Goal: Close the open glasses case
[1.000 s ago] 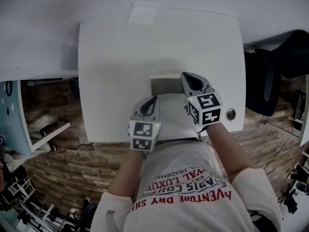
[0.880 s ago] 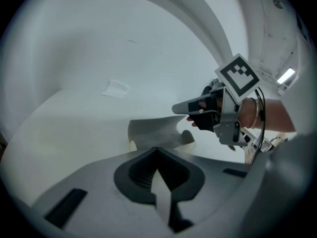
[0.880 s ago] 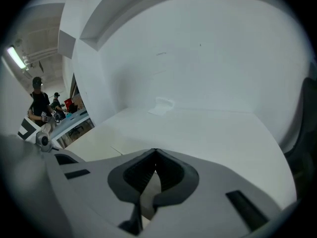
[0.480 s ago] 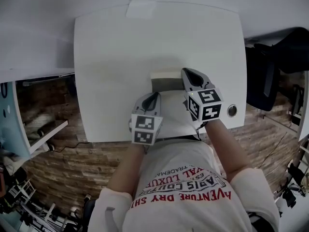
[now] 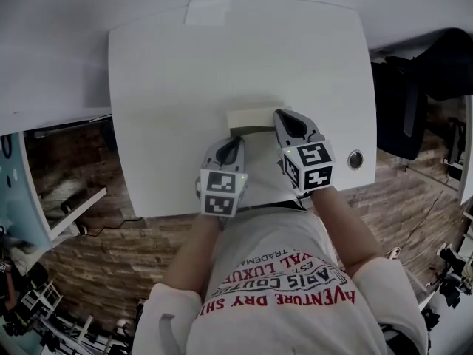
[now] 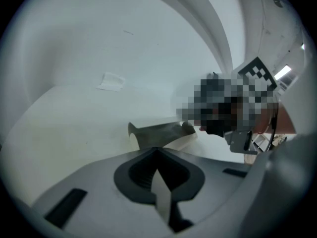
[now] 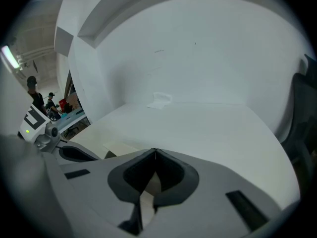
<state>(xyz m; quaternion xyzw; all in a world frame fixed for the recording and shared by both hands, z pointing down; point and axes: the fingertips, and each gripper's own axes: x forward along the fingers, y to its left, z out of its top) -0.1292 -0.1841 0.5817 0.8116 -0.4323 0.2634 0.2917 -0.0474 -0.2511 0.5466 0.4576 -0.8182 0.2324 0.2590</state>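
White table is spread under both tools, with brick-patterned floor seen beyond its near edge. At the left gripper the jaws are seen pressed tip to tip, with nothing caught between them. The same is read at the right gripper: tips met, empty.

Just past the left tips, toward 12 o'clock, the glasses case is found. Its grey lining is exposed and its cream lid is raised rather than seated. The right gripper's nose is set at the case's 3 o'clock end, just beside the lid; whether contact is made cannot be told.

Farther out, a small white paper scrap is seen at 12 o'clock on the table's far edge, and a round grommet at 3 o'clock.

Closing is judged under way, not done. A wedge of lining is left showing, so the lid has yet to be pushed down flat and shut.
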